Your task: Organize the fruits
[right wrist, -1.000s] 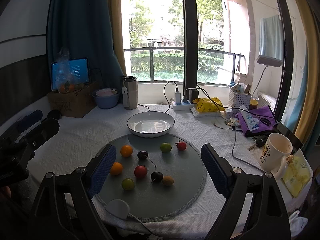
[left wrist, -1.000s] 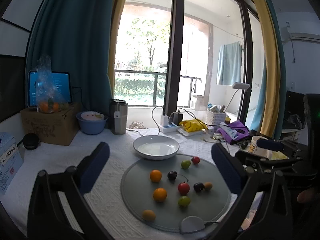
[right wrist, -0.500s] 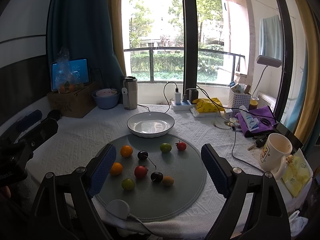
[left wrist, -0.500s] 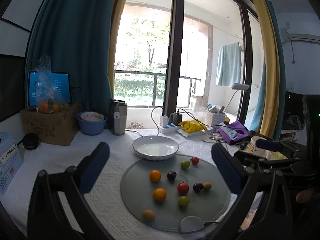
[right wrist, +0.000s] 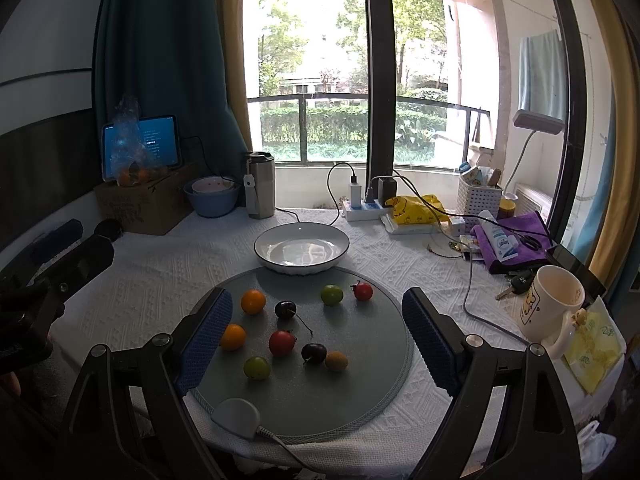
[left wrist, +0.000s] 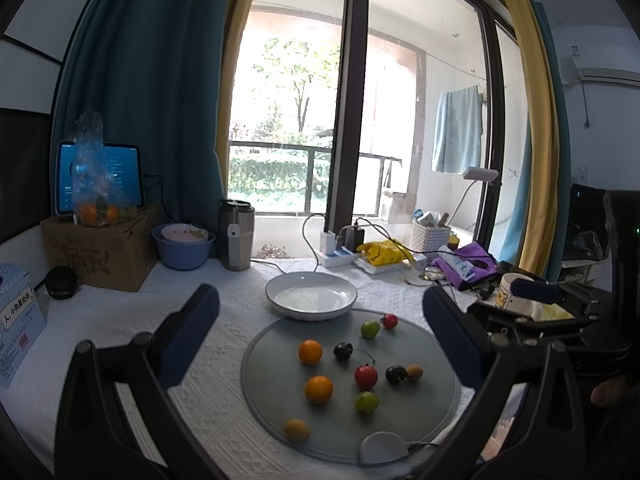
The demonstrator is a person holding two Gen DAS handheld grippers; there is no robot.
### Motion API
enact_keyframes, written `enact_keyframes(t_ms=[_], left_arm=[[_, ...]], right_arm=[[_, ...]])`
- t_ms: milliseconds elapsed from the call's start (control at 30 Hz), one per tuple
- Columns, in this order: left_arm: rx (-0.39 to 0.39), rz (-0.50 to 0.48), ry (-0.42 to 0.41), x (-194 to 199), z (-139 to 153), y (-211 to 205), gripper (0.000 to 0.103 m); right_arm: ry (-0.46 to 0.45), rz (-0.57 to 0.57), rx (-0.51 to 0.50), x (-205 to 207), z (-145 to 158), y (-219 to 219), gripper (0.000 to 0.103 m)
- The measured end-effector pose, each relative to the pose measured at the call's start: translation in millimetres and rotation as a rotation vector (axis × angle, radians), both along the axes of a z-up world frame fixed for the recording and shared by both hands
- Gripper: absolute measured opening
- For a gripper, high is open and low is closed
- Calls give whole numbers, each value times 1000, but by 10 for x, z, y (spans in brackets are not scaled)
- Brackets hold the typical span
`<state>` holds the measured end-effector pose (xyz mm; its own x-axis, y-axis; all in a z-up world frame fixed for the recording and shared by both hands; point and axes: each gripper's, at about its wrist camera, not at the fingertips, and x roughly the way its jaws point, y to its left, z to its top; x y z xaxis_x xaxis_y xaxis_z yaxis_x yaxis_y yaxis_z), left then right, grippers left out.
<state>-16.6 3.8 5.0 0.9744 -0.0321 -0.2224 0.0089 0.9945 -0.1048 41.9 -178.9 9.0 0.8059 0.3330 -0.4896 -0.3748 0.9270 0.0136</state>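
While hovering above the table, both tools sitting idle over the fruit:

Left gripper: gaping wide, gripping nothing, hanging above the near edge of the mat.
Right gripper: gaping wide likewise, gripping nothing, framing the fruit between blue pads.
Round grey mat: lying flat on the white tablecloth, carrying all loose fruit.
White bowl: sitting at the far rim of the mat, holding no fruit.
Oranges: resting on the left part of the mat, two close together, a third paler one nearest the left camera.
Red fruit: lying mid-mat, just beside a dark cherry.
Green fruit: lying near the bowl, beside a small red one.
Mug: standing off the mat, to the right.
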Motion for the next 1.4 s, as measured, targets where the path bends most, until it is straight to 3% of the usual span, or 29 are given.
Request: enact_keyframes(t_ms=[467,700,1133,1400], left_arm=[[3,-12,32,24,-47,-16,103],[10,-30,137,170,-298,-24,102],[14,-31,399,564,-1082,59,101],[3,-32,544,652,-1433,118,74]], right_arm=[[5,-6,-1,25,-27,-9,89],[63,3,-20,126,-240,-8,89],[220,11,-65,479,-883,3,81],[311,33,-117,704,-1274,7,63]])
